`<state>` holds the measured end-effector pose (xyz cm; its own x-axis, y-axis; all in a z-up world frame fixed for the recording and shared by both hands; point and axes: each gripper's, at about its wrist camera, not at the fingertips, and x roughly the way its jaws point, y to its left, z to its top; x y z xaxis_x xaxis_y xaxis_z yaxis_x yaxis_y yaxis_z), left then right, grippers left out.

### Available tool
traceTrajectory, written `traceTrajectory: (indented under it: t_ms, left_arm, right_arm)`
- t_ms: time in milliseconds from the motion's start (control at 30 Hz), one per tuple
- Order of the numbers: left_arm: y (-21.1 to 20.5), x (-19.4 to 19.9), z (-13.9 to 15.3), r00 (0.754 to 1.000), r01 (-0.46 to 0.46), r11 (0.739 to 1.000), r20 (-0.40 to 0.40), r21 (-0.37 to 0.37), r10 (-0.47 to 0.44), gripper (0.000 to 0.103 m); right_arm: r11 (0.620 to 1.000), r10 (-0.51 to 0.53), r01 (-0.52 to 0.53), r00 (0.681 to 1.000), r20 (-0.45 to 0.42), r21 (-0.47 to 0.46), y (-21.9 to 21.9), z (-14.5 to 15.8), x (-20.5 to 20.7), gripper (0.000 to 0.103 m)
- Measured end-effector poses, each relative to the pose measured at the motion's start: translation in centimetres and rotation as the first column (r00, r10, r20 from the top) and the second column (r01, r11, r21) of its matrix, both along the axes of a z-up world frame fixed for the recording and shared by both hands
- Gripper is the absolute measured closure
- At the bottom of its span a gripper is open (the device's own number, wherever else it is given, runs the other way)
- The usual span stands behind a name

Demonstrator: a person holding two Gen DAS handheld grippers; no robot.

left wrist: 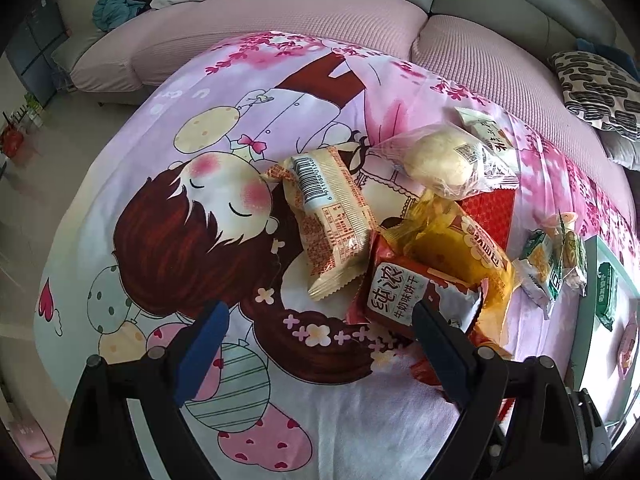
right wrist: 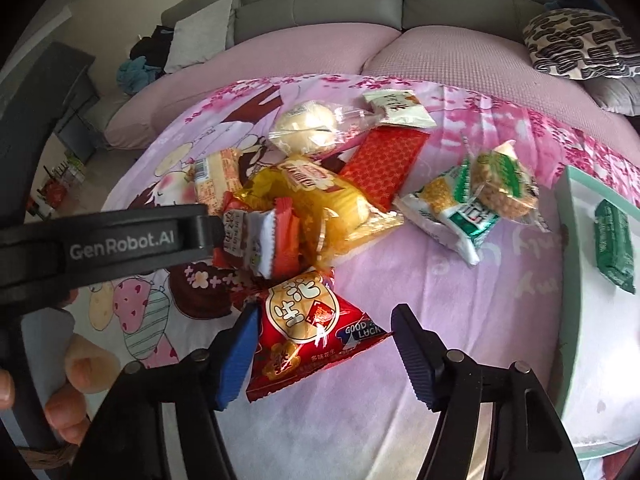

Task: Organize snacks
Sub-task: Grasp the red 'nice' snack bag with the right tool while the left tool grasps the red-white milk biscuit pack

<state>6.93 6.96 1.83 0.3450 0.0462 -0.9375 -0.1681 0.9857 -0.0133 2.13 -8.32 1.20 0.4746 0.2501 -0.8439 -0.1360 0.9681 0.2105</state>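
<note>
Snack packets lie heaped on a cartoon-print cloth [right wrist: 460,320]. A red peanut packet [right wrist: 308,328] lies flat between the fingers of my right gripper [right wrist: 324,326]. The blue pads stand at its two edges and the packet shows no squeeze. My left gripper [left wrist: 320,316] is open over bare cloth, its right finger beside a red-brown biscuit packet [left wrist: 400,296]. In the right wrist view the left gripper's black arm [right wrist: 120,240] reaches that biscuit packet [right wrist: 248,244]. A pale green tray [right wrist: 570,240] at the right holds a green packet [right wrist: 614,244].
The heap holds a yellow packet [right wrist: 320,196], a bun in a clear bag [right wrist: 304,124], a barcoded cream packet [left wrist: 328,216], a flat red packet [right wrist: 384,164] and green-white packets [right wrist: 460,208]. A pink-covered sofa [right wrist: 320,52] runs behind. A hand [right wrist: 80,364] shows at lower left.
</note>
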Motion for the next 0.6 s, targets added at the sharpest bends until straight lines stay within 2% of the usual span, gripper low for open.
traceTrajectory:
  t_ms: [200,400,600]
  left_arm:
    - [-0.4,0.1,-0.1,1.000,0.020,1.000,-0.002,0.002,-0.020,0.010]
    - [-1.2,0.2,-0.5,0.999,0.049,0.999,-0.010,-0.007,-0.049,0.010]
    - [-1.7,0.6,-1.1,0.999,0.051,0.998,-0.007,-0.040,-0.051,0.010]
  right_arm:
    - [0.996,-0.083,0.082,0.996,-0.026,-0.035,-2.7,0.5,0.0,0.034]
    - [0.978,-0.201,0.198,0.978,-0.046,-0.063,-6.6,0.8,0.2,0.034]
    - [0.968,-0.247,0.242,0.967,-0.067,-0.073,-8.3,0.5,0.4,0.034]
